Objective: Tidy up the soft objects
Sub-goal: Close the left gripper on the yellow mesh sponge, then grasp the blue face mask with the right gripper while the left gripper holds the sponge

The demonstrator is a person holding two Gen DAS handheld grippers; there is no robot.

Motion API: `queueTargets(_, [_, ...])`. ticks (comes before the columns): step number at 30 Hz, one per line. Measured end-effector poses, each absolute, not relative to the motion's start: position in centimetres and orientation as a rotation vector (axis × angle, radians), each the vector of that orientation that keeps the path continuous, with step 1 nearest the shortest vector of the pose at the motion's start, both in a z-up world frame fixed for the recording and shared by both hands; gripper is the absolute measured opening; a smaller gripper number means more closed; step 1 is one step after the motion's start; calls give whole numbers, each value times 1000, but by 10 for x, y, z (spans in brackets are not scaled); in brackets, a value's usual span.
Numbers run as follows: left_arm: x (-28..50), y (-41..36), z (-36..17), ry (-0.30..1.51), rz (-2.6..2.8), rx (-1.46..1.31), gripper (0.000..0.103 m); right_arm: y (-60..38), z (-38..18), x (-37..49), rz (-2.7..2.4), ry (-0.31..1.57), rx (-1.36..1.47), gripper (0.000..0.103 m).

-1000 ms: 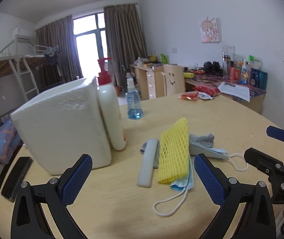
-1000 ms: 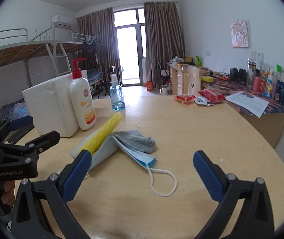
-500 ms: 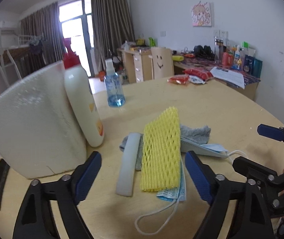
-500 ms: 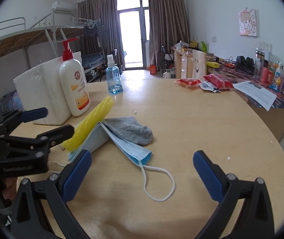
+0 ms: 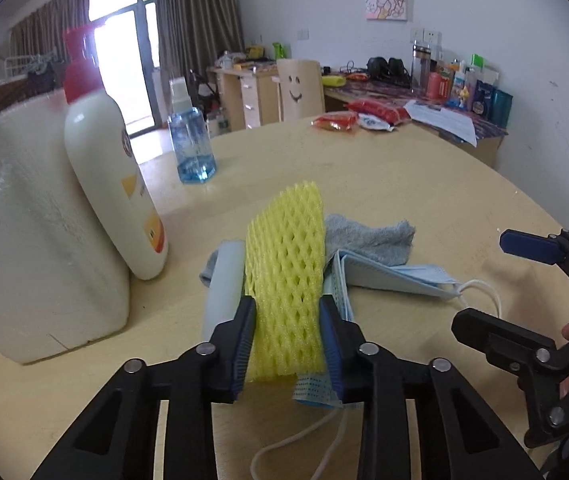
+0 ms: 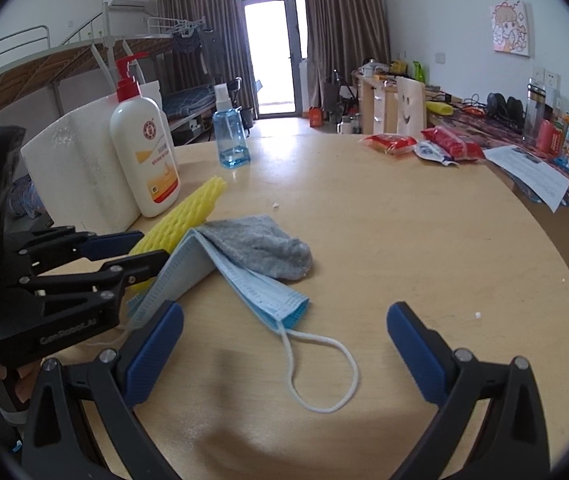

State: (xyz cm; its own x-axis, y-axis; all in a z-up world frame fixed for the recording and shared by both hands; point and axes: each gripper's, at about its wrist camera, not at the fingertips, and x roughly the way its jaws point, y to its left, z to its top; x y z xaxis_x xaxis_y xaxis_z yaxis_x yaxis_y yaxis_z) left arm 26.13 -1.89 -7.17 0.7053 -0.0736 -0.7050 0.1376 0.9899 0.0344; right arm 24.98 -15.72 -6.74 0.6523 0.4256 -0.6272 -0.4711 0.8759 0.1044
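Note:
A yellow foam net sleeve (image 5: 284,264) lies on top of a blue face mask (image 5: 396,276) and a grey cloth (image 5: 368,236) on the round wooden table (image 5: 404,184). My left gripper (image 5: 287,340) is shut on the near end of the yellow sleeve; it also shows in the right wrist view (image 6: 140,250). A pale strip (image 5: 224,284) lies left of the sleeve. My right gripper (image 6: 284,352) is open and empty, just above the mask's ear loop (image 6: 320,372). The mask (image 6: 244,276) and grey cloth (image 6: 260,246) lie ahead of it.
A white foam block (image 5: 32,240) and a red-capped lotion bottle (image 5: 112,176) stand at the left. A blue spray bottle (image 5: 190,140) stands further back. Red snack packets (image 5: 364,116) lie at the table's far edge, with a cluttered desk behind.
My left gripper moved forward over the pile and closed on the yellow sleeve's near end. My right gripper edged forward and lower towards the mask and stayed open.

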Motion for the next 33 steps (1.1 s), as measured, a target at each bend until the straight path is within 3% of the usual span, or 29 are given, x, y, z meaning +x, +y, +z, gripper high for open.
queueTargets(3, [263, -14, -75, 791, -112, 65, 23, -156, -68, 251, 521, 704, -77, 103])
queueTargets(17, [257, -1, -75, 781, -158, -21, 21, -133, -68, 264, 584, 774, -149, 101])
queueTargets(23, [257, 5, -75, 781, -164, -45, 21, -118, -74, 274, 595, 812, -234, 81])
queueTargets(25, [257, 8, -75, 783, -167, -56, 21, -113, -81, 278, 588, 835, -273, 71])
queueTargets(27, [257, 9, -75, 782, -168, -58, 21, -111, -85, 279, 593, 852, -293, 55])
queueTargets(33, [255, 12, -74, 770, -167, -68, 21, -109, -85, 276, 608, 846, -305, 28])
